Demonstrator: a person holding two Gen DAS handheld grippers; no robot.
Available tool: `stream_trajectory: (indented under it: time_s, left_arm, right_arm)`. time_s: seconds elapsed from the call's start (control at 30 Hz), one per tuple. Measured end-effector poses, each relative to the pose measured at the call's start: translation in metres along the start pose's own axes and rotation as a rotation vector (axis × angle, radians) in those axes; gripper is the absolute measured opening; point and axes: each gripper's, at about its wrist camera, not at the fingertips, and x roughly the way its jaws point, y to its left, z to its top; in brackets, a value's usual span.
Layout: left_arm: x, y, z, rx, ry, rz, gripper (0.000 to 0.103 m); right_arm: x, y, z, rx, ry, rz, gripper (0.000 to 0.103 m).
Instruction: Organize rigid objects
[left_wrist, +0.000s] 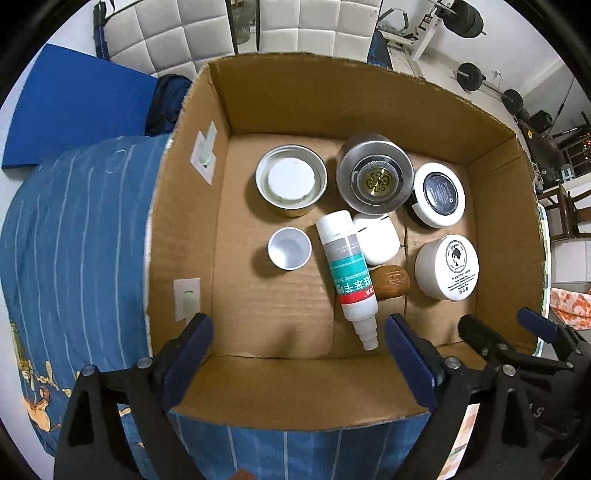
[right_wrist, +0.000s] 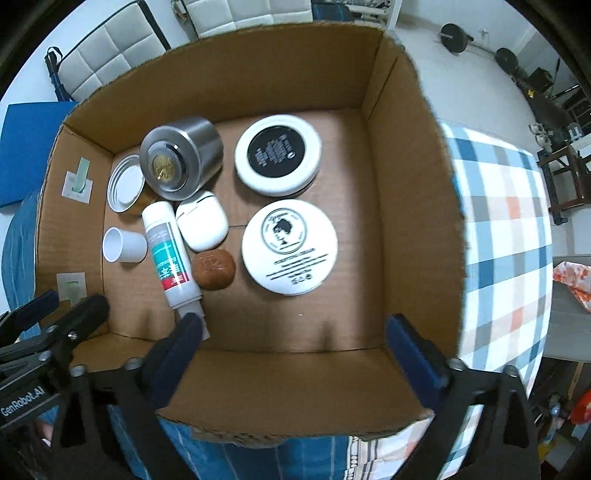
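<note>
Both the left gripper (left_wrist: 297, 354) and right gripper (right_wrist: 295, 354) hang spread wide, grasping nothing. Below, the cardboard box (left_wrist: 295, 391) holds jars, a bottle (left_wrist: 347, 273) and a cup (left_wrist: 290, 247).

One cardboard box (left_wrist: 369, 398). Inside: two white round jars (right_wrist: 289, 246) (one black-centred), one steel canister (right_wrist: 183, 158), one open tin (left_wrist: 291, 180), one small white cup (left_wrist: 290, 247), one tube bottle (left_wrist: 347, 273), one earbud case (right_wrist: 201, 220), one brown lump (right_wrist: 213, 269).

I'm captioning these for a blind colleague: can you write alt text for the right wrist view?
An open cardboard box seen from above holds two round white jars, a steel canister, a spray bottle and small items. The open right gripper hovers empty.
</note>
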Motion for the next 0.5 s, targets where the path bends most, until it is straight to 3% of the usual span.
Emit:
stream_trajectory:
  time_s: [0.27, 0.5]
  left_arm:
    - [-0.012, -0.010, 0.006, 0.005, -0.050, 0.015, 0.095]
    - [-0.054, -0.016, -0.021, 0.013, -0.135, 0.039, 0.095]
  right_arm:
    - [-0.024, -0.012, -0.010, -0.009, -0.034, -0.005, 0.103]
    - [-0.057, -0.016, -0.030, -0.026, -0.100, 0.012, 0.103]
